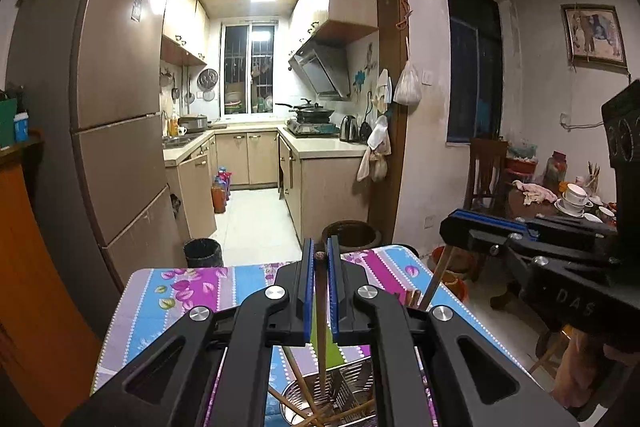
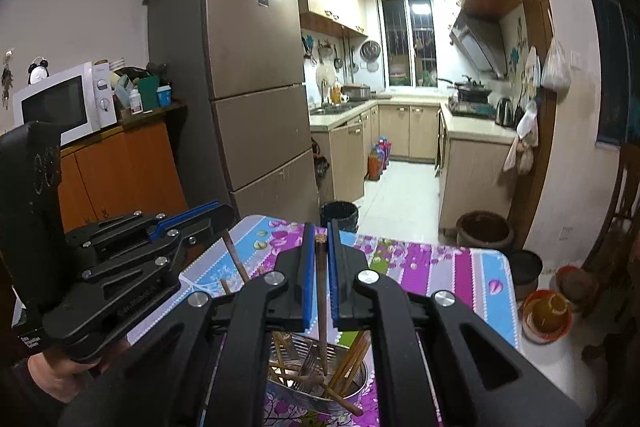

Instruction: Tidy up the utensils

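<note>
Left gripper (image 1: 319, 259): fingers clamped on one dark chopstick (image 1: 321, 311), held over the holder.
Right gripper (image 2: 319, 245): fingers clamped on a second chopstick (image 2: 322, 307), lower end inside the holder.
Metal holder (image 2: 352, 383): on the floral tabletop (image 2: 440, 263), chopsticks leaning inside.
Beyond: fridge (image 2: 248, 67), kitchen.

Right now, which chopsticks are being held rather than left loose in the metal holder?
The two dark brown chopsticks, one clamped upright in the left gripper, one in the right gripper; the lighter ones lean loose in the holder.
</note>
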`<state>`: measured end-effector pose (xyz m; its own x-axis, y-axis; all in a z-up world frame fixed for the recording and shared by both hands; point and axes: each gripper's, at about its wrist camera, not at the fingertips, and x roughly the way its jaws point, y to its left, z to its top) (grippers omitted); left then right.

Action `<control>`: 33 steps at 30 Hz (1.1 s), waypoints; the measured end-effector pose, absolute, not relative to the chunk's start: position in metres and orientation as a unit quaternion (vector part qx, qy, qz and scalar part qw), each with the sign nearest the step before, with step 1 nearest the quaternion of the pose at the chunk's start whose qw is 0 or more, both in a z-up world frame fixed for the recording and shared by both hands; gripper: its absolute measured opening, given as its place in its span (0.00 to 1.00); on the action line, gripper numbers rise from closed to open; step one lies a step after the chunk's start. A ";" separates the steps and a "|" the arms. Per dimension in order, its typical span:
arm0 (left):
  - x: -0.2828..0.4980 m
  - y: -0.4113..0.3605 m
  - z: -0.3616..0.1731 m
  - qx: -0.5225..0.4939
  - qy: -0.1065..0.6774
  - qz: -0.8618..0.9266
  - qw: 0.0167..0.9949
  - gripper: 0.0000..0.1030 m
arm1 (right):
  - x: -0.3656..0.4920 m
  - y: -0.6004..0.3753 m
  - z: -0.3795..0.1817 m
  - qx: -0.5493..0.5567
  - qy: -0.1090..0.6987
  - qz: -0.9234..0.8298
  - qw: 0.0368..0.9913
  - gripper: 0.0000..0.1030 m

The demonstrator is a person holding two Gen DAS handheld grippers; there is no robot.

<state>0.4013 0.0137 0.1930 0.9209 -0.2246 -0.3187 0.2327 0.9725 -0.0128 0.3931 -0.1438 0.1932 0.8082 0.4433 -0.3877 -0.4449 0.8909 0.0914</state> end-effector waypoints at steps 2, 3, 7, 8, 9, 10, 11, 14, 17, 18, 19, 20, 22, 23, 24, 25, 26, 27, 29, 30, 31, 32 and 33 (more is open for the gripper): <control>0.406 0.012 0.189 0.012 0.167 -0.118 0.979 0.07 | 0.397 -0.143 0.186 0.000 0.212 0.234 0.949 0.04; 0.407 0.013 0.186 0.012 0.169 -0.119 0.978 0.07 | 0.399 -0.142 0.184 0.000 0.216 0.234 0.948 0.04; 0.412 0.013 0.178 0.011 0.175 -0.112 0.978 0.08 | 0.406 -0.141 0.177 0.008 0.229 0.235 0.945 0.05; 0.414 0.014 0.176 0.010 0.180 -0.110 0.978 0.08 | 0.407 -0.142 0.177 0.009 0.229 0.232 0.945 0.05; 0.416 0.015 0.174 0.009 0.182 -0.106 0.977 0.08 | 0.408 -0.143 0.175 0.011 0.229 0.231 0.945 0.05; 0.416 0.015 0.173 0.010 0.183 -0.104 0.978 0.14 | 0.410 -0.145 0.174 0.013 0.231 0.229 0.945 0.05; 0.416 0.017 0.171 0.009 0.182 -0.103 0.978 0.25 | 0.411 -0.147 0.173 0.015 0.233 0.227 0.946 0.05; 0.414 0.022 0.169 0.006 0.179 -0.096 0.979 0.31 | 0.411 -0.149 0.173 0.014 0.233 0.222 0.947 0.08; 0.413 0.024 0.165 0.003 0.180 -0.092 0.979 0.46 | 0.410 -0.151 0.172 0.010 0.231 0.220 0.948 0.45; 0.413 0.025 0.164 0.004 0.180 -0.090 0.980 0.50 | 0.408 -0.151 0.172 0.011 0.227 0.222 0.948 0.52; 0.412 0.025 0.163 0.005 0.179 -0.086 0.980 0.57 | 0.406 -0.152 0.172 0.010 0.222 0.219 0.950 0.56; 0.410 0.025 0.163 0.006 0.177 -0.083 0.981 0.64 | 0.404 -0.152 0.173 0.006 0.216 0.215 0.953 0.56; 0.405 0.027 0.162 0.006 0.172 -0.075 0.982 0.75 | 0.399 -0.153 0.173 0.000 0.205 0.210 0.956 0.67; 0.401 0.028 0.162 0.007 0.166 -0.068 0.984 0.81 | 0.396 -0.154 0.174 -0.002 0.199 0.206 0.958 0.76; 0.396 0.031 0.163 0.007 0.158 -0.059 0.986 0.84 | 0.389 -0.156 0.174 -0.007 0.184 0.197 0.963 0.78; 0.389 0.034 0.165 0.006 0.148 -0.050 0.988 0.89 | 0.382 -0.158 0.174 -0.010 0.173 0.190 0.966 0.81; 0.382 0.036 0.165 0.005 0.140 -0.044 0.989 0.93 | 0.374 -0.160 0.174 -0.015 0.161 0.182 0.970 0.87; 0.370 0.040 0.166 0.004 0.125 -0.036 0.992 0.95 | 0.367 -0.162 0.173 -0.018 0.151 0.176 0.972 0.90; 0.346 0.047 0.165 0.005 0.099 -0.018 0.995 0.95 | 0.346 -0.168 0.170 -0.016 0.125 0.166 0.978 0.94; 0.333 0.051 0.163 0.000 0.089 -0.013 0.996 0.95 | 0.339 -0.170 0.169 -0.013 0.119 0.162 0.979 0.94; 0.323 0.053 0.162 -0.004 0.080 -0.009 0.997 0.95 | 0.328 -0.173 0.167 -0.011 0.109 0.154 0.982 0.94; 0.305 0.057 0.159 -0.008 0.063 -0.001 0.998 0.95 | 0.315 -0.176 0.164 -0.011 0.098 0.146 0.984 0.94; 0.290 0.061 0.156 -0.012 0.053 0.004 0.999 0.95 | 0.302 -0.178 0.161 -0.007 0.087 0.142 0.986 0.94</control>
